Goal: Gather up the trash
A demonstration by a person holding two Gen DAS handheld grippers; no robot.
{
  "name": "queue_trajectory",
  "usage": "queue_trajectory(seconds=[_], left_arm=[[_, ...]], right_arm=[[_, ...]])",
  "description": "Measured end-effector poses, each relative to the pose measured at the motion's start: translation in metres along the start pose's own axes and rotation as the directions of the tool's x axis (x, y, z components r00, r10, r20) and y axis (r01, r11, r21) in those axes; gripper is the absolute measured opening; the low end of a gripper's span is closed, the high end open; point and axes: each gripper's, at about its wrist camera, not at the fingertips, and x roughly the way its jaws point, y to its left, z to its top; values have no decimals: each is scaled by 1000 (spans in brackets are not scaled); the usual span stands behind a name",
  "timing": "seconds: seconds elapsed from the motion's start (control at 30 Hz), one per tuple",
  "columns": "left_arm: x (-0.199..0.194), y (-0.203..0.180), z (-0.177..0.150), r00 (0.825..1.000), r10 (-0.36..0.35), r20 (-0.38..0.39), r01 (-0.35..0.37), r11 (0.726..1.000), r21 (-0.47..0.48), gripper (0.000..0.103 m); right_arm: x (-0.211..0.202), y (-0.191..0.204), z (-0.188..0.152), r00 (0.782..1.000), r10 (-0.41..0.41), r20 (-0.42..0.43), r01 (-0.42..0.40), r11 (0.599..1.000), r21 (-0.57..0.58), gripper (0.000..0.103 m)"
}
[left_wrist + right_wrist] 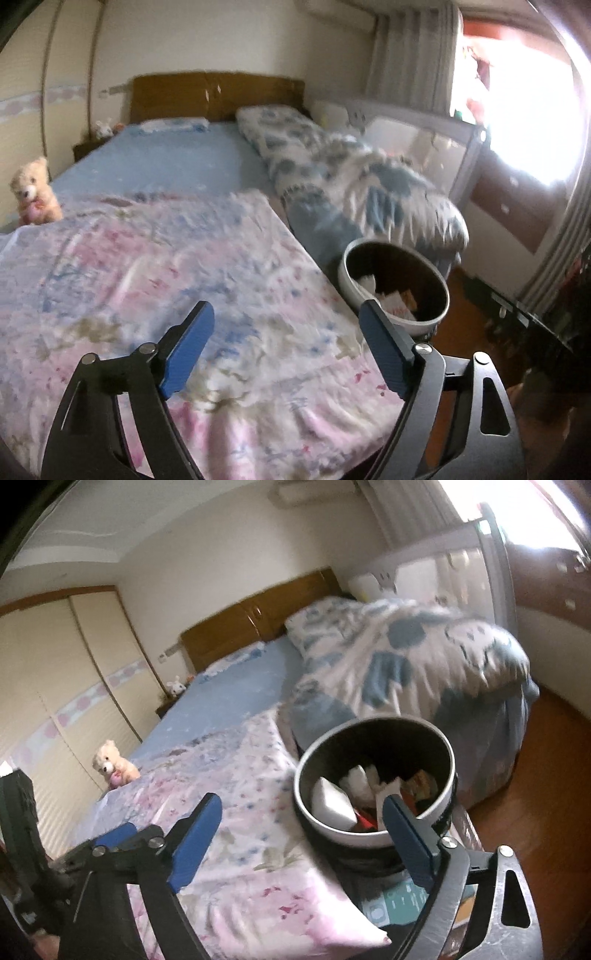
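A round trash bin point(375, 838) with a pale rim and dark inside stands beside the bed's right edge. It holds white paper scraps point(332, 803) and coloured wrappers point(421, 784). The bin also shows in the left wrist view point(395, 284), ahead and right of my left gripper. My left gripper point(286, 317) is open and empty above the pink floral quilt point(166, 280). My right gripper point(301, 810) is open and empty, its right finger over the bin's near rim. My left gripper's blue pad point(116, 832) shows at lower left in the right wrist view.
A blue-sheeted bed point(173, 162) with a wooden headboard point(218, 94). A rumpled blue-and-white duvet point(354, 184) lies along its right side. A teddy bear point(33, 192) sits at the left edge. A crib point(424, 140), wood floor point(535, 775) and a box point(399, 901) under the bin.
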Motion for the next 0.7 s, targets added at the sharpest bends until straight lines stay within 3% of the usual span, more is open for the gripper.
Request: queue_trajectory(seconds=[0.17, 0.23, 0.3, 0.4, 0.53, 0.7], left_arm=[[-34, 9, 4, 992, 35, 124, -36, 999, 6, 90], [-45, 12, 3, 984, 57, 171, -58, 998, 3, 97], [-55, 14, 1, 973, 81, 218, -84, 997, 1, 103], [-64, 14, -6, 950, 131, 282, -138, 990, 5, 103], [-62, 11, -13, 937, 177, 301, -198, 980, 37, 103], [-57, 10, -20, 931, 216, 295, -244, 968, 62, 103]], right_arm=[[-18, 24, -3, 996, -16, 88, 24, 995, -92, 101], [-24, 31, -2, 993, -21, 120, 36, 991, -127, 102], [-32, 38, 1, 985, -22, 170, 50, 985, -163, 103], [-41, 45, 0, 969, -34, 244, 84, 976, -200, 103], [-39, 46, -5, 957, -50, 284, 115, 969, -218, 103], [-27, 46, -11, 961, -78, 267, 136, 968, -209, 103]])
